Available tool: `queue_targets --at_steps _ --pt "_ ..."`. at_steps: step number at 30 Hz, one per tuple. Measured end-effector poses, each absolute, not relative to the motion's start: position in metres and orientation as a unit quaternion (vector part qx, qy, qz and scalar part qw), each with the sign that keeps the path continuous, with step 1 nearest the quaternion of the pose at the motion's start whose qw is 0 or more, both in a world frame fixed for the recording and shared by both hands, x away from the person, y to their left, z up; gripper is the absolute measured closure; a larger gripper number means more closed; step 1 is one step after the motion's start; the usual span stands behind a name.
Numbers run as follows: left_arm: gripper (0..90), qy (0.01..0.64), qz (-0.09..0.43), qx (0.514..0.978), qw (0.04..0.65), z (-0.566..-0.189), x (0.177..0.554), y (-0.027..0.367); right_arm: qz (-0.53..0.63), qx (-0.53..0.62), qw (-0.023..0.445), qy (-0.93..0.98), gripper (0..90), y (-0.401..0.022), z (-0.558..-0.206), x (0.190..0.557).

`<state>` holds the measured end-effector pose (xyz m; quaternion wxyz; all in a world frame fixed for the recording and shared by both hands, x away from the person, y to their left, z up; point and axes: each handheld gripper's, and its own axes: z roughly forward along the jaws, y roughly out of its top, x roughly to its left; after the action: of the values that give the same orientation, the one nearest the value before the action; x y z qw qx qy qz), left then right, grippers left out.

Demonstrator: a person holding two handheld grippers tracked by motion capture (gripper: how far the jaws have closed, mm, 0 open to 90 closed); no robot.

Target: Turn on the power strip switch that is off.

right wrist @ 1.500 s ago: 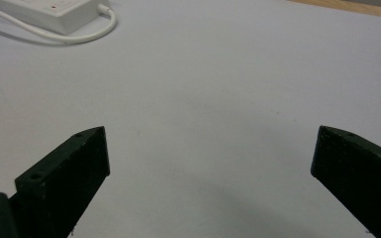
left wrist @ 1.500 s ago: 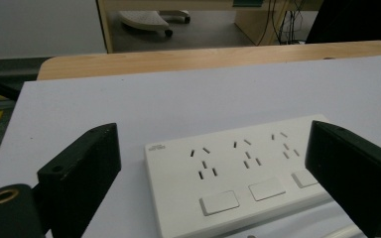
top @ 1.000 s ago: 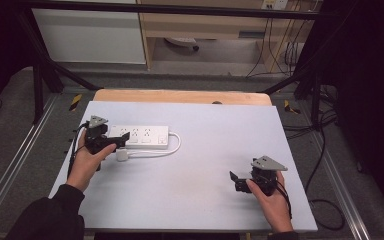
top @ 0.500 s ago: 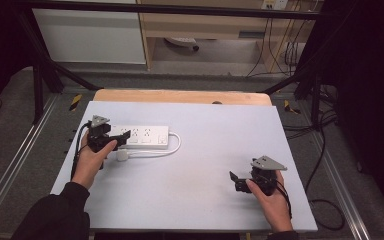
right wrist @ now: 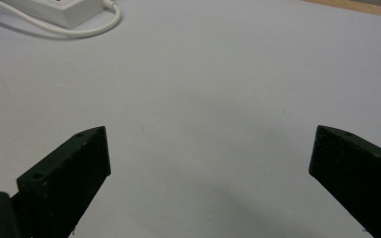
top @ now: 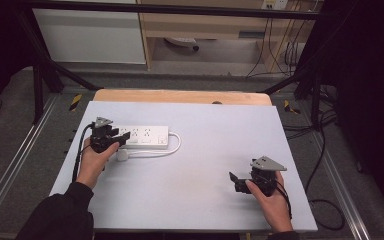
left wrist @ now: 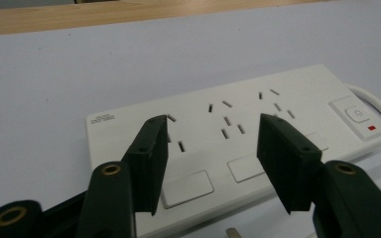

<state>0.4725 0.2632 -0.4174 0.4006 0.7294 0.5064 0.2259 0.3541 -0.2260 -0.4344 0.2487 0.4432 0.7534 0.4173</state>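
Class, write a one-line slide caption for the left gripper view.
Left gripper half open above a white power strip on the table.
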Motion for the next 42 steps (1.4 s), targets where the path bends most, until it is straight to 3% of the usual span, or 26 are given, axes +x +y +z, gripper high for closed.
queue_targets --at_steps 3,5,42 --pt "60.4 0.505 0.220 0.727 0.410 -0.417 0.472 0.261 0.414 0.440 0.248 0.758 2.9 -0.225 -0.435 0.355" --pt "63.0 0.503 0.217 0.727 0.413 -0.418 0.472 0.260 0.413 0.441 0.247 0.757 2.9 -0.225 -0.435 0.355" --pt "88.2 0.498 0.190 0.735 0.420 -0.427 0.473 0.236 0.413 0.443 0.242 0.758 2.7 -0.226 -0.436 0.355"
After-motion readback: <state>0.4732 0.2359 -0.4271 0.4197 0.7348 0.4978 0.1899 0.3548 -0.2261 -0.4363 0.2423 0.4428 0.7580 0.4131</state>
